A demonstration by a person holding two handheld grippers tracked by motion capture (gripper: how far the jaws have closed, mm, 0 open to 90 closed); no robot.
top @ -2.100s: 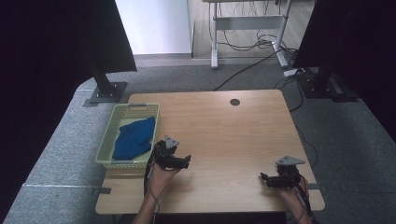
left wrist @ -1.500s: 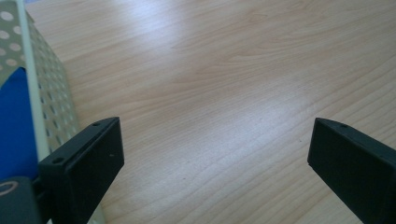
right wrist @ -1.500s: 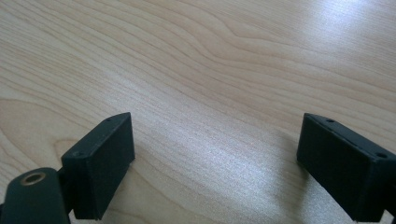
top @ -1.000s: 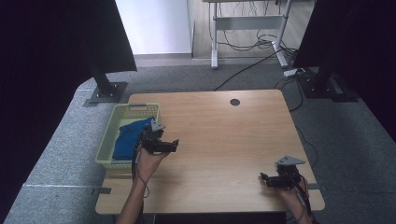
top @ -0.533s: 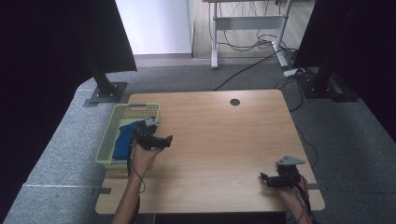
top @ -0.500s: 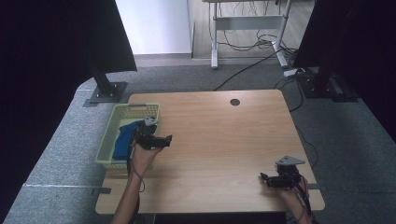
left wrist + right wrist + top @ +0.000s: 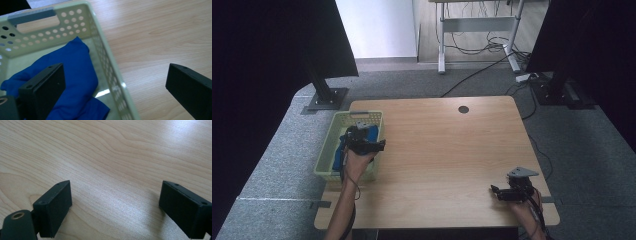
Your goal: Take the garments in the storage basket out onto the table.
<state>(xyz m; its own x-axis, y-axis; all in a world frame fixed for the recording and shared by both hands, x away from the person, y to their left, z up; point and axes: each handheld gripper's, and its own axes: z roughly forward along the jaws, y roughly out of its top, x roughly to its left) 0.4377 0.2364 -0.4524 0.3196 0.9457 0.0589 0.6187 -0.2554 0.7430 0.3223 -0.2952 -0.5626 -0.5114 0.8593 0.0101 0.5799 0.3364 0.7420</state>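
Observation:
A pale green perforated basket (image 7: pixel 325 155) stands at the table's left edge with a crumpled blue cloth (image 7: pixel 371 133) inside. The left gripper view looks down on the cloth (image 7: pixel 75 75) against the basket's right wall (image 7: pixel 110 75). My left gripper (image 7: pixel 368 146) hovers over that wall, open and empty, one jaw above the cloth and the other above bare wood (image 7: pixel 160 37). My right gripper (image 7: pixel 504 194) rests low near the table's front right corner, open, with bare wood (image 7: pixel 115 182) between its jaws.
The wooden table (image 7: pixel 447 150) has a round cable hole (image 7: pixel 463 109) near its far edge. Black stands (image 7: pixel 324 95) flank the table on grey carpet, and a desk frame with cables (image 7: pixel 477 35) stands behind.
My left gripper has moved from the table's front left area up and leftward to the basket's right wall. The right gripper has stayed put.

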